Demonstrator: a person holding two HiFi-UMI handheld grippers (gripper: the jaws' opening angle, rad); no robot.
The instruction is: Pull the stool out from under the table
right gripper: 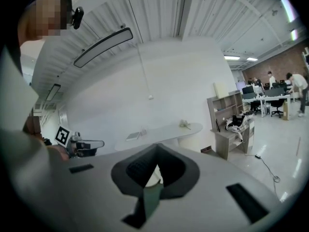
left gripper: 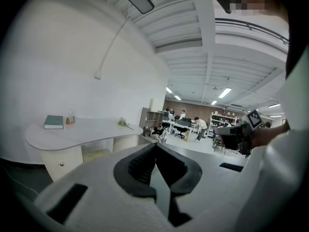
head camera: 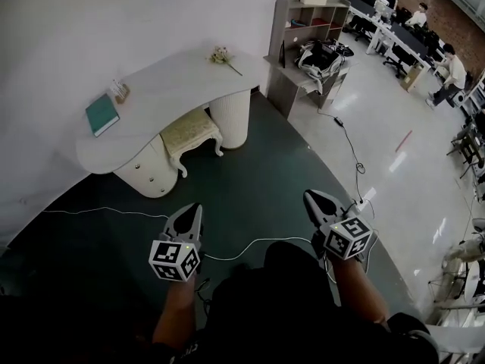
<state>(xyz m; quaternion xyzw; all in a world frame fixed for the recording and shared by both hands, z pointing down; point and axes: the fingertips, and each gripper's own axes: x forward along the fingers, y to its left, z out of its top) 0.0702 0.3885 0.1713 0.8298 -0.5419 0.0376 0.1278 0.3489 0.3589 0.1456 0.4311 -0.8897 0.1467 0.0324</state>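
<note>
A cream-cushioned stool [head camera: 191, 133] with white carved legs stands upright at the far left, tucked partly under the curved white table [head camera: 170, 86].

Teal book [head camera: 101, 114], flowers [head camera: 221, 54], shelf unit [head camera: 301, 14]

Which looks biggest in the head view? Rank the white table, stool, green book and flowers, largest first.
1. white table
2. stool, partly hidden under the table
3. green book
4. flowers, slightly smaller than the book
All sit at a similar distance, so nearness hardly skews this.
</note>
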